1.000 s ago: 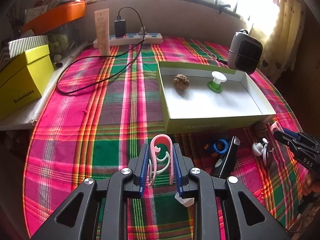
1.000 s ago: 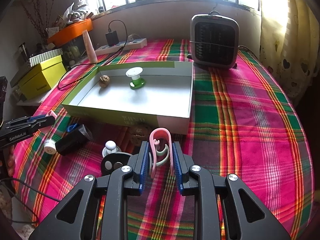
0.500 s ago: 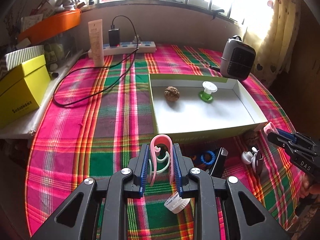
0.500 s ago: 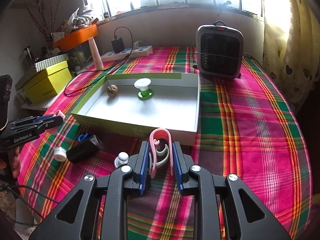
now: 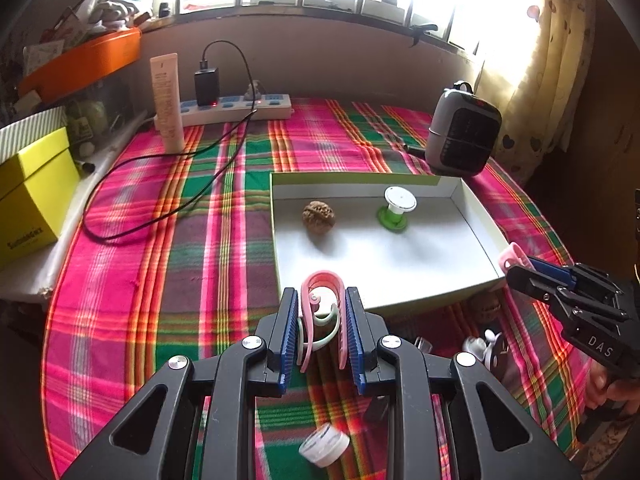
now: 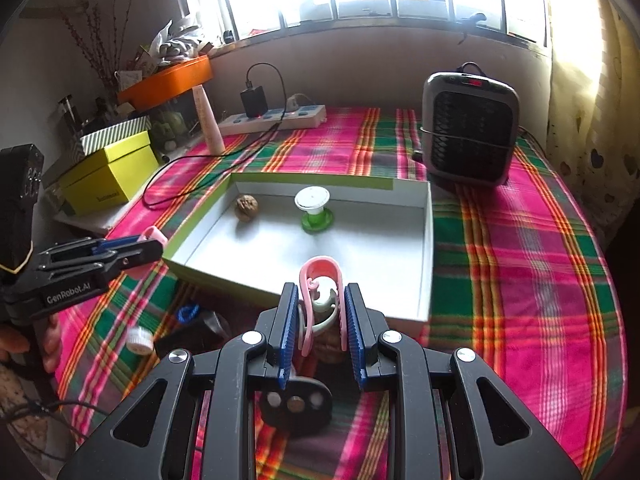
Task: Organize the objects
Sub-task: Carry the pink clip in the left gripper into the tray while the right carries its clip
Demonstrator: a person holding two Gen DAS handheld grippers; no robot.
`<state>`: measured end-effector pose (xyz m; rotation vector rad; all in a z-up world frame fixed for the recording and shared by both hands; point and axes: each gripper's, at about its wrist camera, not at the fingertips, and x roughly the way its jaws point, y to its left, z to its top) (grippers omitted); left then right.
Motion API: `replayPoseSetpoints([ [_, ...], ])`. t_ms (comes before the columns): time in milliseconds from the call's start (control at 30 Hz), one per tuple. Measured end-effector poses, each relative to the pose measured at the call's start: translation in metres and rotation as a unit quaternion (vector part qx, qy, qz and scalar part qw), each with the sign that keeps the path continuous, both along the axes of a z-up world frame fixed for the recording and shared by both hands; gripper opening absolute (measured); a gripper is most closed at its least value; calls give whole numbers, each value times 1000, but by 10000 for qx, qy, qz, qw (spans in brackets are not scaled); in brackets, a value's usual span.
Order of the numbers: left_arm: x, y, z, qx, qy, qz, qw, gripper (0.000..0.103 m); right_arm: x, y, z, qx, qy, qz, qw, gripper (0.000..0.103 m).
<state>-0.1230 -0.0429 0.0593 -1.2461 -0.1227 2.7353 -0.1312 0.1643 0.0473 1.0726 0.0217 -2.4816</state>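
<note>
Each gripper is shut on a pink clothes clip. My left gripper (image 5: 322, 300) holds its pink clip (image 5: 322, 282) above the cloth just short of the near wall of the white box (image 5: 476, 216). My right gripper (image 6: 320, 298) holds another pink clip (image 6: 320, 270) over the box's (image 6: 426, 248) near edge. Inside the box lie a walnut (image 5: 318, 216) and a white-and-green spool (image 5: 396, 208). In front of the box are a white cap (image 5: 324, 444), a black block (image 6: 188, 334), a blue ring (image 6: 188, 312), a black round piece (image 6: 296, 402) and a second walnut (image 5: 484, 304).
A grey heater (image 6: 470, 128) stands behind the box on the right. A power strip (image 5: 236, 108) with a black cable, a cream tube (image 5: 166, 100) and a yellow box (image 5: 32, 192) sit at the back left. The plaid cloth (image 6: 520, 260) covers the table.
Both grippers have risen and drawn back with their clips, so the box and the loose things on the cloth look smaller and farther away. The grips have not changed.
</note>
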Motion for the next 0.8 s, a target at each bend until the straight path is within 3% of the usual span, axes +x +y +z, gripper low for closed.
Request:
replayPoseSetpoints([
  [800, -79, 26, -10, 190, -233, -266, 9992, 21, -76, -12, -14, 59, -379, -234, 9990, 25],
])
